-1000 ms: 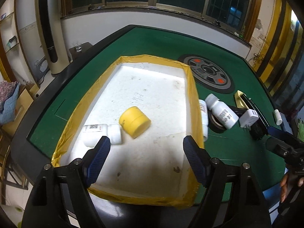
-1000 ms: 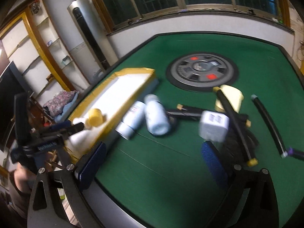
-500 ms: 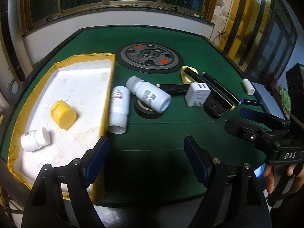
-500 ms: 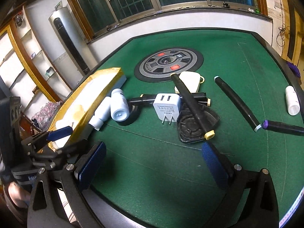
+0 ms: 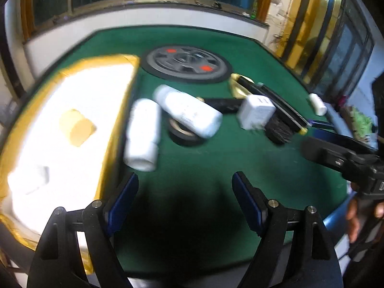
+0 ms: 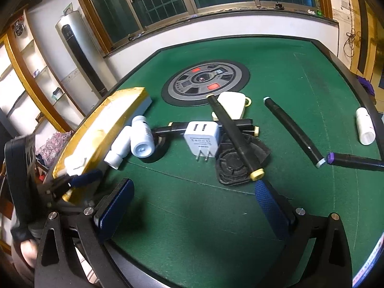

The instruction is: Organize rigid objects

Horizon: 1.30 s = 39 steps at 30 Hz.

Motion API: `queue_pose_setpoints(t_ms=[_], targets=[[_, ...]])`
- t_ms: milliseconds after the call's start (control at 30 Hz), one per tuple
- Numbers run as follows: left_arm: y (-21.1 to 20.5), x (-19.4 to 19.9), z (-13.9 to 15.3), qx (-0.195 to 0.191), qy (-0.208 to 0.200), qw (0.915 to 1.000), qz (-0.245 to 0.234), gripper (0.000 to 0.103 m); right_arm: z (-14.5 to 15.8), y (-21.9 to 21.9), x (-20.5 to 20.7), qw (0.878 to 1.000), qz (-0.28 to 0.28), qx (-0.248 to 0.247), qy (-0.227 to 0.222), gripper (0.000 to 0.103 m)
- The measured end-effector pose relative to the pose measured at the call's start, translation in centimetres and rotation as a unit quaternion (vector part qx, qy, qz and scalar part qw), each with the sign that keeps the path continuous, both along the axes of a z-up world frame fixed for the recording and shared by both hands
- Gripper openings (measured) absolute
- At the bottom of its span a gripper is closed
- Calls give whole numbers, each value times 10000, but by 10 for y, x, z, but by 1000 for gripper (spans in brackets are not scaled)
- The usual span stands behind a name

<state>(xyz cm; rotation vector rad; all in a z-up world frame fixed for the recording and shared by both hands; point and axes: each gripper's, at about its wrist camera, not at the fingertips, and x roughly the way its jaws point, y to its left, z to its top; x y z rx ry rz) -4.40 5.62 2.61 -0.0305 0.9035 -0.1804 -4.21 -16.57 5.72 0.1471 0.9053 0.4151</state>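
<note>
A yellow-rimmed white tray point(image 5: 120, 91) point(image 6: 115, 120) lies at the table's left and holds a yellow jar point(image 5: 76, 127) and a small white bottle point(image 5: 31, 180). Beside it lie two white bottles point(image 5: 142, 134) point(image 5: 189, 112) point(image 6: 120, 146) point(image 6: 142, 139), one across a black tape roll point(image 5: 182, 136). A white charger point(image 5: 256, 112) point(image 6: 202, 139) lies in the middle among black markers point(image 6: 235, 136) point(image 6: 292, 129). My left gripper point(image 5: 184, 192) is open and empty, short of the bottles. My right gripper point(image 6: 192, 196) is open and empty, in front of the charger.
A round grey hub point(image 6: 205, 81) sits in the centre of the green table. A cream case point(image 6: 232, 104), a black ridged piece point(image 6: 237, 163), a purple-capped marker point(image 6: 352, 162) and another white bottle point(image 6: 364, 126) lie to the right. Shelves and a tall heater stand beyond the left edge.
My left gripper has swung right from over the tray to the bottles beside it and moved closer. My right gripper has shifted towards the charger. Both stay open.
</note>
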Motion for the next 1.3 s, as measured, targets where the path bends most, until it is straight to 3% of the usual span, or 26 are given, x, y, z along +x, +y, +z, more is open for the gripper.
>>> queue_pose_setpoints(t_ms=[67, 200, 400, 600, 733, 833, 900, 1000, 1300], targets=[[12, 8, 3, 110, -31, 9997, 214, 81, 0, -4, 0, 10000, -63, -35, -7, 99], [32, 20, 5, -272, 196, 9983, 475, 81, 0, -11, 1, 9999, -160, 12, -3, 99], [-1, 23, 18, -444, 94, 9988, 156, 81, 1, -10, 6, 9999, -150, 43, 14, 99], [-25, 50, 26, -452, 7, 9988, 181, 79, 2, -11, 4, 9998, -187, 14, 11, 99], [-31, 70, 15, -305, 224, 9987, 350, 73, 3, -14, 3, 9997, -238, 9, -5, 99], [-26, 83, 1, -259, 459, 9974, 494, 57, 4, -17, 2, 9996, -269, 22, -16, 99], [-23, 88, -8, -475, 623, 9960, 438, 50, 4, -18, 1, 9996, -283, 21, -23, 99], [-25, 81, -9, -329, 557, 9973, 350, 42, 5, -21, 1, 9995, -319, -2, -27, 99], [-18, 33, -5, -615, 529, 9965, -218, 41, -3, -26, 9, 9992, -379, -31, 111, 99]])
